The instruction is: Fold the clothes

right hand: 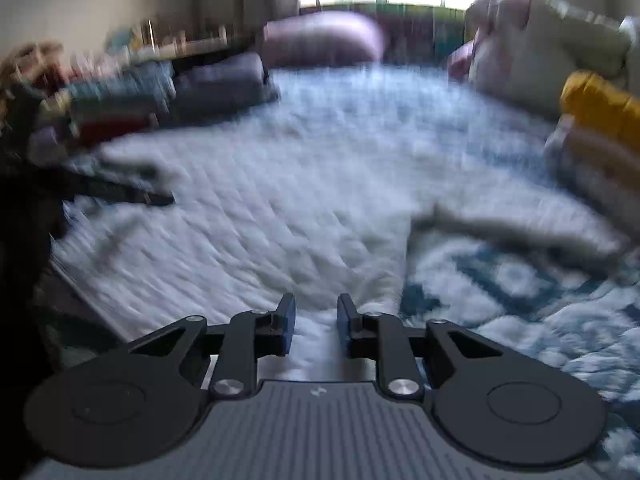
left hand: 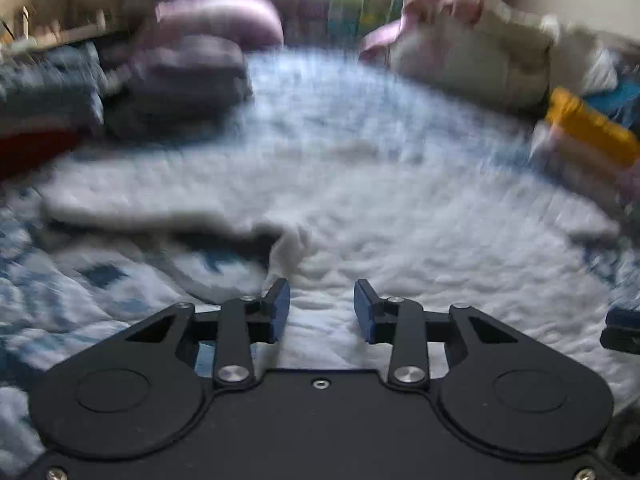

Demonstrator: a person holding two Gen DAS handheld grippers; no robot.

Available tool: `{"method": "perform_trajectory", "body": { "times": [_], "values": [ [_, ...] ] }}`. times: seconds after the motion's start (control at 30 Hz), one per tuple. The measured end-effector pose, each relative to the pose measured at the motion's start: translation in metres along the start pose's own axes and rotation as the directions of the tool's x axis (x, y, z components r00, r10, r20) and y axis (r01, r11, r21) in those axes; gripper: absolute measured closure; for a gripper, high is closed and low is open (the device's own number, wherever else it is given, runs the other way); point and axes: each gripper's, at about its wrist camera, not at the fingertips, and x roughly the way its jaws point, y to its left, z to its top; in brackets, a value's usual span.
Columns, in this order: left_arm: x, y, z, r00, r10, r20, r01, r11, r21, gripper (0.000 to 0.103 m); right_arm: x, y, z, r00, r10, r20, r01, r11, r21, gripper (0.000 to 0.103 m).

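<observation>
A white textured garment [left hand: 340, 184] lies spread flat on a blue-and-white patterned bedspread [left hand: 60, 288]. It also shows in the right wrist view [right hand: 260, 216]. My left gripper [left hand: 322, 312] is open and empty, just above the garment's near edge, beside a small raised fold [left hand: 290, 248]. My right gripper [right hand: 316, 326] is open with a narrower gap, empty, over the garment's near edge. Both views are motion-blurred.
Stacks of folded clothes [left hand: 180, 76] stand at the back left, more [left hand: 472, 56] at the back right with a yellow piece [left hand: 588, 124]. A pink pillow [right hand: 324, 42] lies at the far end under a bright window. The bed's left edge [right hand: 88, 292] drops off.
</observation>
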Motion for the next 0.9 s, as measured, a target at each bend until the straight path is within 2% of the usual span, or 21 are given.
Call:
{"method": "perform_trajectory", "body": {
  "times": [0.03,0.1,0.13,0.2,0.3,0.37,0.5,0.63,0.7,0.77,0.9],
  "values": [
    [-0.011,-0.002,-0.003,1.0,-0.001,0.023,0.001,1.0,0.017,0.068,-0.008,0.001,-0.003,1.0,-0.004,0.018,0.004,1.0,0.008,0.08],
    [-0.018,-0.008,-0.014,1.0,0.011,0.008,-0.011,0.998,0.061,0.068,-0.004,0.003,-0.018,0.997,-0.052,-0.055,0.053,0.999,0.008,0.08],
    [-0.013,-0.01,-0.023,0.998,0.015,-0.057,-0.011,0.997,0.074,0.068,-0.001,0.002,-0.028,0.994,-0.067,-0.092,0.068,0.998,0.015,0.08],
    [-0.019,-0.011,-0.029,0.999,0.011,-0.052,-0.007,0.997,0.073,0.068,-0.004,0.0,-0.031,0.993,-0.073,-0.093,0.075,0.997,0.024,0.08],
    [-0.028,-0.013,-0.038,0.999,0.005,-0.044,-0.002,0.997,0.071,0.068,-0.021,0.002,-0.032,0.996,-0.078,-0.045,0.081,0.996,0.047,0.08],
    [-0.033,-0.014,-0.044,0.999,0.001,-0.039,0.002,0.998,0.07,0.061,-0.021,0.001,-0.037,0.993,-0.099,-0.067,0.103,0.993,0.059,0.079],
    [-0.045,-0.016,-0.056,1.0,-0.007,-0.029,0.009,0.998,0.067,0.06,-0.021,-0.006,-0.042,0.991,-0.088,-0.101,0.098,0.99,0.1,0.079],
    [-0.055,-0.019,-0.067,1.0,-0.016,-0.019,0.017,0.998,0.067,0.06,-0.035,-0.013,-0.042,0.996,-0.07,-0.046,0.077,0.983,0.169,0.078],
    [-0.051,-0.035,-0.055,0.999,-0.031,-0.017,0.033,0.994,0.102,0.06,-0.04,-0.022,-0.037,0.997,-0.08,0.002,0.077,0.974,0.214,0.075],
    [-0.046,-0.05,-0.043,0.999,-0.047,-0.016,0.049,0.989,0.137,0.06,-0.047,-0.033,-0.036,0.995,-0.095,0.04,0.081,0.959,0.271,0.066],
    [-0.037,-0.082,-0.019,0.997,-0.078,-0.014,0.08,0.975,0.206,0.06,-0.051,-0.063,-0.039,0.994,-0.085,0.064,0.048,0.895,0.443,0.061]
  ]
}}
